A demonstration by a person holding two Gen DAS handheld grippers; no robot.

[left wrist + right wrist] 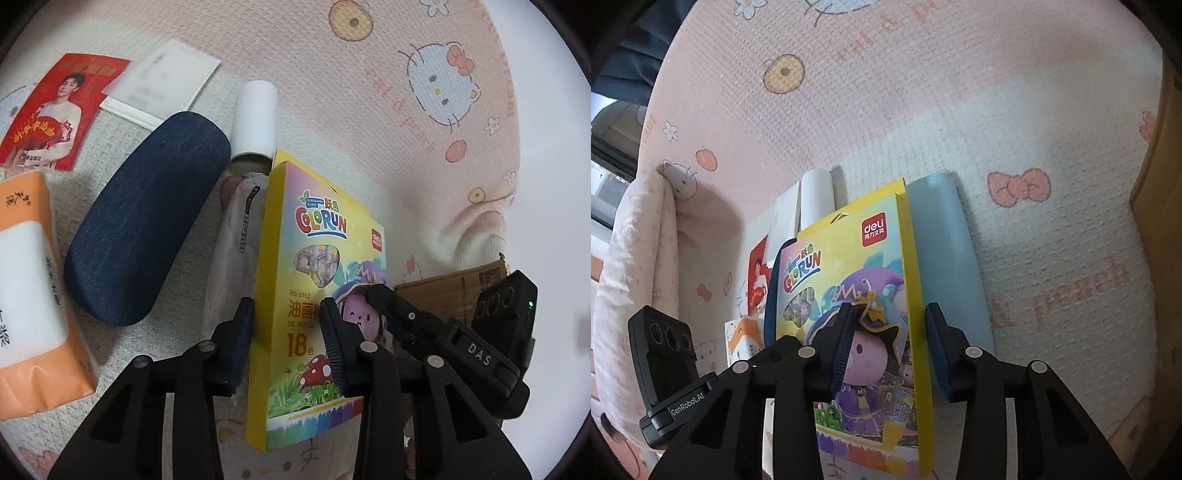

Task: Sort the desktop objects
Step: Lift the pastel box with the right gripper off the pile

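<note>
A yellow COLORUN oil pastel box (295,273) stands tilted on its edge on the pink cartoon blanket (332,74). My left gripper (286,339) has its pads on both sides of the box's left part. My right gripper (888,350) holds the same box (864,280) at its right part, one pad on the front face, the other by the yellow side. The right gripper's body shows in the left wrist view (461,343). A folded beige umbrella (236,229) with a white handle (255,114) lies just left of the box.
A dark blue glasses case (144,218), an orange tissue pack (33,295), a red photo card (55,110) and a white card (159,85) lie to the left. A light blue case (945,251) lies right of the box. A cardboard box (1160,184) stands at the far right.
</note>
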